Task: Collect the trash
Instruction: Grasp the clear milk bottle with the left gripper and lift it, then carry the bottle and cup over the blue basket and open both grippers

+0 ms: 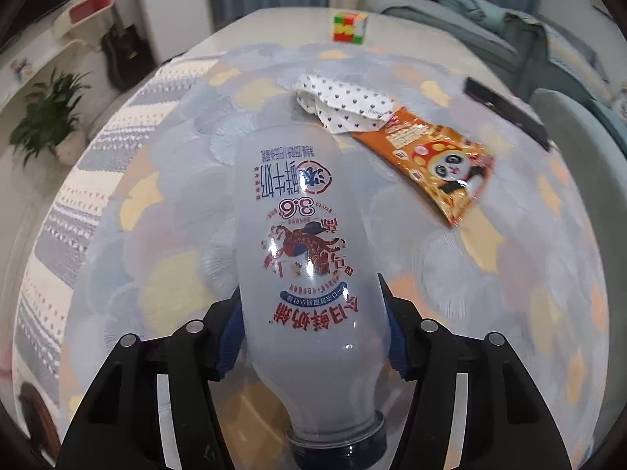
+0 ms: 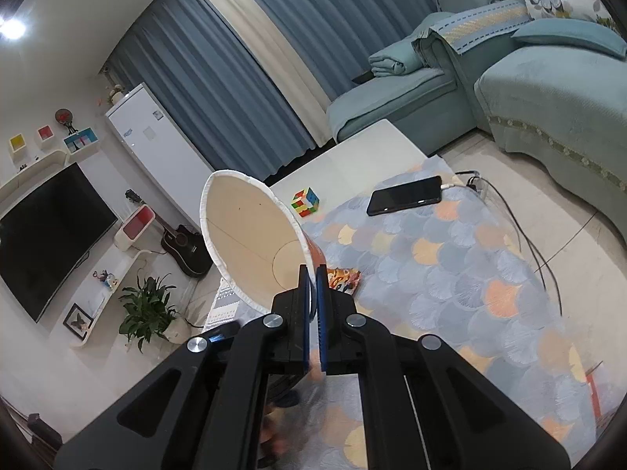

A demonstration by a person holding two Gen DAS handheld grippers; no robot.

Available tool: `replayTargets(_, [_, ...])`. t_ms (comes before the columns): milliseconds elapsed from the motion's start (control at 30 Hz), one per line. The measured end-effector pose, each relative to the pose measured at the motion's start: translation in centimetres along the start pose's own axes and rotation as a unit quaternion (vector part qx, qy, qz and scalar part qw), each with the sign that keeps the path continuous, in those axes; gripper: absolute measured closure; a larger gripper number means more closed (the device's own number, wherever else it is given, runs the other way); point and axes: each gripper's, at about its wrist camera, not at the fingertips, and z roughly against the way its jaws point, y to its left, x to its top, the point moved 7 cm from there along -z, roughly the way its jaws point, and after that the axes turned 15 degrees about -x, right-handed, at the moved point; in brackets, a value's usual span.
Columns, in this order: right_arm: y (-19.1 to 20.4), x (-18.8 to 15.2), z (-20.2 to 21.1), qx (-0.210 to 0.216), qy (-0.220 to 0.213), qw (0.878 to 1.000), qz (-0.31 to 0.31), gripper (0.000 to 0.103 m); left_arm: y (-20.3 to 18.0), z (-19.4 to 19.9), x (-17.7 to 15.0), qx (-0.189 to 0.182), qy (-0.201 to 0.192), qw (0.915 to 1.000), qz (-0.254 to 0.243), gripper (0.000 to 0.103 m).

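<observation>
Above the patterned tablecloth (image 1: pixel 450 258), left fingers (image 1: pixel 229 337) clamping milk bottle (image 1: pixel 309 258), right fingers (image 2: pixel 322 321) pinching paper cup (image 2: pixel 250 235) rim.

Home living room, teal sofa (image 2: pixel 450 90), television (image 2: pixel 47 235), guitar (image 2: pixel 184 244), curtains (image 2: pixel 254 58)

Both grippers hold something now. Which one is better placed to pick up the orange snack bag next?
Neither is free: the left gripper clamps the milk bottle and the right gripper pinches the paper cup. After unloading, probably the left; its view faces the snack bag lying unobstructed.
</observation>
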Motion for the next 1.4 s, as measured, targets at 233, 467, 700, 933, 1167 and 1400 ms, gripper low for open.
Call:
replayTargets(233, [-1.0,0.1,2.4,-0.020,-0.018,0.999,0.020,0.101,-1.9,10.8,-1.5,-0.084,-0.084,0.9867,-0.111,0.046])
replayTargets(467, [-2.2,0.3,6.4,-0.041,-0.048,0.997,0.046,0.101,-4.5,20.7,-5.6,-0.187,-0.144,0.9611,-0.144,0.046])
replayTargets(700, [-4.7,-1.8,12.2,-0.071,-0.067,0.994,0.053,0.101,-6.4,20.4,-10.1,-0.205,-0.130,0.9494,-0.200,0.046])
replayTargets(933, [-10.8,-5.5,21.9,-0.092,-0.112,0.989,0.024,0.101,-8.5,21.7,-12.9,-0.272,-0.116,0.9194,-0.259,0.046])
replayTargets(1167, [-20.4,-11.7,30.4,-0.172,-0.148,0.973,-0.053,0.101,-14.2,23.0,-16.5,-0.368,-0.084,0.8765,-0.298,0.046])
replayTargets(1400, [-28.6,-16.7,35.3,-0.283,-0.159,0.940,-0.107,0.101,-25.2,23.7,-22.5,-0.457,-0.032,0.8148,-0.356,0.046])
